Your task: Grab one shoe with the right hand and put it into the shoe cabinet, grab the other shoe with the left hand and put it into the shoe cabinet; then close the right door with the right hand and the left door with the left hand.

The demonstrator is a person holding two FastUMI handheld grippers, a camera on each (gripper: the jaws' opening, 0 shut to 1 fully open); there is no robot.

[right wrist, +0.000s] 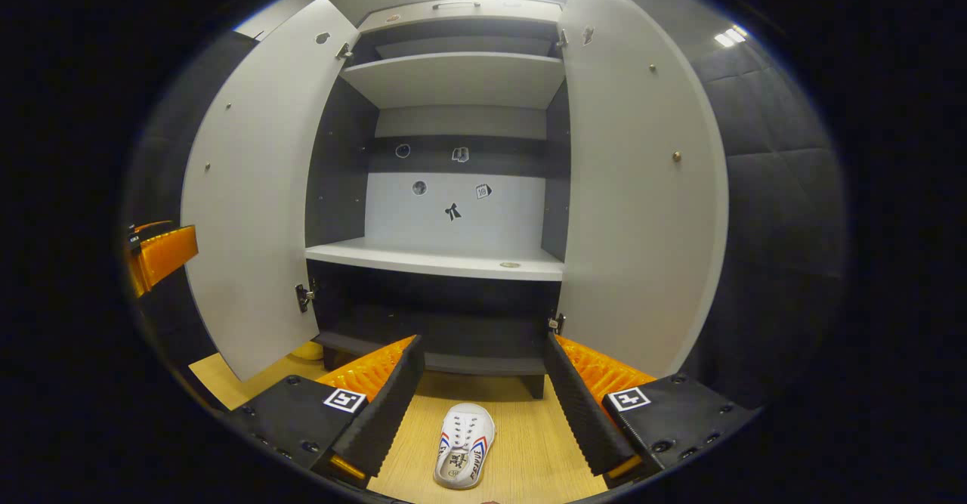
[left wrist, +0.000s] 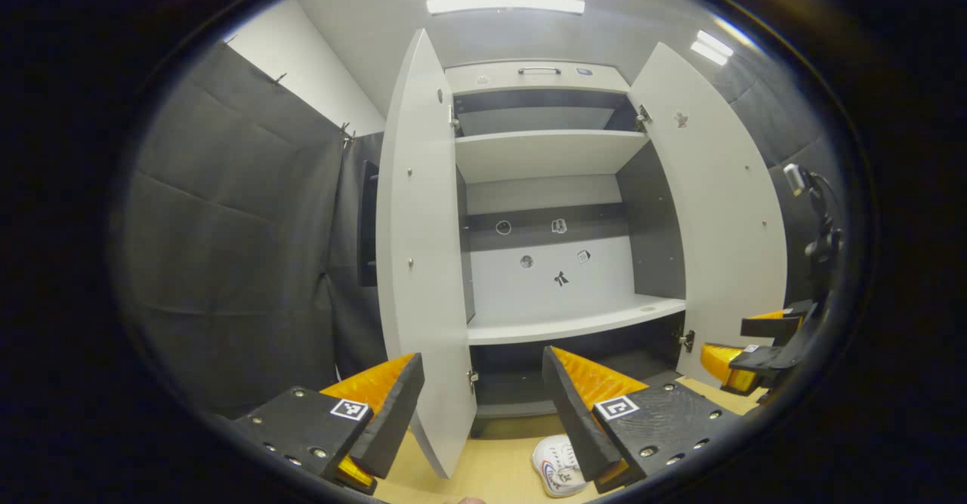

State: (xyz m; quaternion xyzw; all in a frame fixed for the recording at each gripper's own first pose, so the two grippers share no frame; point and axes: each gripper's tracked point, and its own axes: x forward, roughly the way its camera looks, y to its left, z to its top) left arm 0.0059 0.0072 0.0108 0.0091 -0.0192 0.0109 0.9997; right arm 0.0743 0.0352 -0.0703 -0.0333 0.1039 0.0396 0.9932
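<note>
Shoe lies on the floor at bottom centre, between the released fingers of the right hand-held gripper; cabinet doors stand open. First pickup pending: descend, clench. Left hand-held gripper also released

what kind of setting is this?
Likely a staged recording booth, not a home: a shoe cabinet with both doors open, a white shoe on a wood-look floor, dark padded walls.

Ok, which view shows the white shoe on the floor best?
The right gripper view: the whole shoe lies between the open right gripper. In the left gripper view, the left gripper's finger hides part of the shoe.
</note>
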